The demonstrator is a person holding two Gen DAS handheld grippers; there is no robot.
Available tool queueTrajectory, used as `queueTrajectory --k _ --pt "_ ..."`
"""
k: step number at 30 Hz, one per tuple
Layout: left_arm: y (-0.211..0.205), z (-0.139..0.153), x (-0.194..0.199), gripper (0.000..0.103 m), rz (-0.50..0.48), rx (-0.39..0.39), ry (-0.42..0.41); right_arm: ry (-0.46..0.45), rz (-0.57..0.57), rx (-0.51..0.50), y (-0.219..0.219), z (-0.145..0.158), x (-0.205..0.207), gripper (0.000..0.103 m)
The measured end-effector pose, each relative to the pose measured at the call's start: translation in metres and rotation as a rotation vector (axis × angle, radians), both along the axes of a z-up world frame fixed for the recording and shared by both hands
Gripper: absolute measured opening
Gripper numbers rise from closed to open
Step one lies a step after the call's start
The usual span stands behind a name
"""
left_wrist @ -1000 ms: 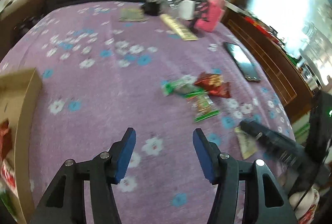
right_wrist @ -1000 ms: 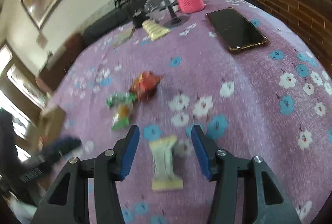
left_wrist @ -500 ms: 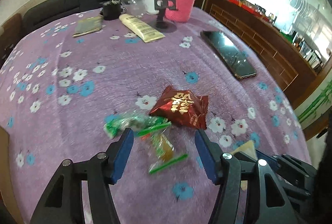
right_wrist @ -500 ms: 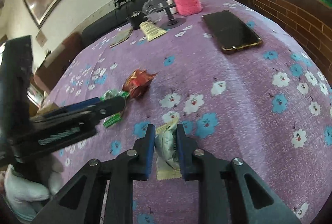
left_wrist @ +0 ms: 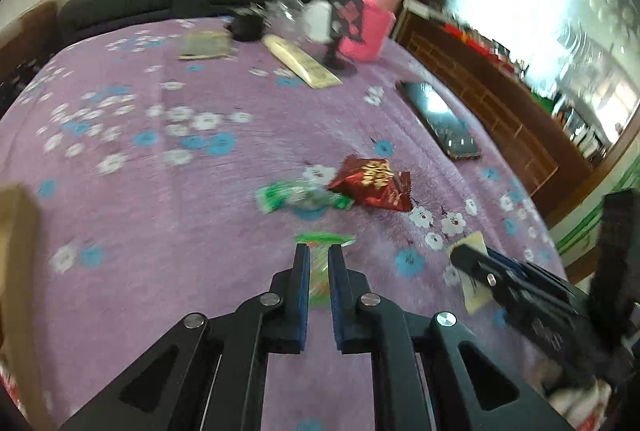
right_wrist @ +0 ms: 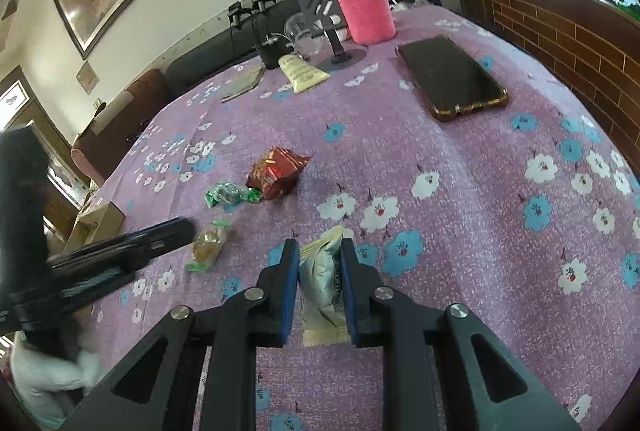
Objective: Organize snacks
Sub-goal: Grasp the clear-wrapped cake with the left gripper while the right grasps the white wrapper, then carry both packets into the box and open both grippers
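Note:
On the purple flowered cloth [left_wrist: 160, 191] lie a red snack bag [left_wrist: 372, 183] [right_wrist: 276, 171] and a green twisted candy packet [left_wrist: 300, 196] [right_wrist: 230, 193]. My left gripper [left_wrist: 319, 257] is closing tight on a clear green-edged snack packet [left_wrist: 320, 271] [right_wrist: 208, 247], its pads pressing the wrapper. My right gripper [right_wrist: 320, 251] is shut on a pale crinkled packet [right_wrist: 322, 271], which buckles between the pads. In the left wrist view the right gripper [left_wrist: 476, 263] shows at the right with the pale packet [left_wrist: 476, 297] under it.
An open cardboard box [left_wrist: 16, 231] [right_wrist: 96, 221] sits at the left edge. At the far end stand a black phone [right_wrist: 452, 75], a pink-sleeved bottle [right_wrist: 362, 7], a phone stand [right_wrist: 336, 47], a cream tube [right_wrist: 302, 73] and a flat booklet [right_wrist: 244, 83]. Brick-patterned wood [right_wrist: 560, 39] borders the right side.
The left gripper came over the clear green-edged packet, shut on it and drew back a little. The right gripper shut on the pale packet a second ago and has stayed there.

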State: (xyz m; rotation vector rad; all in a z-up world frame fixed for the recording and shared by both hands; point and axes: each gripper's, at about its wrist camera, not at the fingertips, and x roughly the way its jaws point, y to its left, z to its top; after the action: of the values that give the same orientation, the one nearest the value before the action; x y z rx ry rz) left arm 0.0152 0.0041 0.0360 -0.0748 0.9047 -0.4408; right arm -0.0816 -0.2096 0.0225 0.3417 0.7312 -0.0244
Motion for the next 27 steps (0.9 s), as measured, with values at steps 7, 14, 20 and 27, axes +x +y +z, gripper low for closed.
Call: queueTrajectory --k 7,14,20,27 --pt "0.031 0.003 -0.022 0.009 0.01 -0.007 -0.011 -0.051 -0.046 -0.009 0.002 0.009 -0.008 0.019" --pt "-0.023 -0.008 -0.002 0.044 -0.107 0.075 -0.05 -0.055 -0.06 0.043 -0.001 0.017 -0.03 0.019" --pt "-0.058 -0.03 0.004 0.03 -0.155 0.258 -0.056 -0.034 -0.034 0.001 0.007 0.019 -0.044 0.019" --pt "0.003 -0.002 -0.013 0.022 -0.053 0.089 -0.048 -0.042 0.049 -0.009 0.032 0.033 -0.04 0.019"
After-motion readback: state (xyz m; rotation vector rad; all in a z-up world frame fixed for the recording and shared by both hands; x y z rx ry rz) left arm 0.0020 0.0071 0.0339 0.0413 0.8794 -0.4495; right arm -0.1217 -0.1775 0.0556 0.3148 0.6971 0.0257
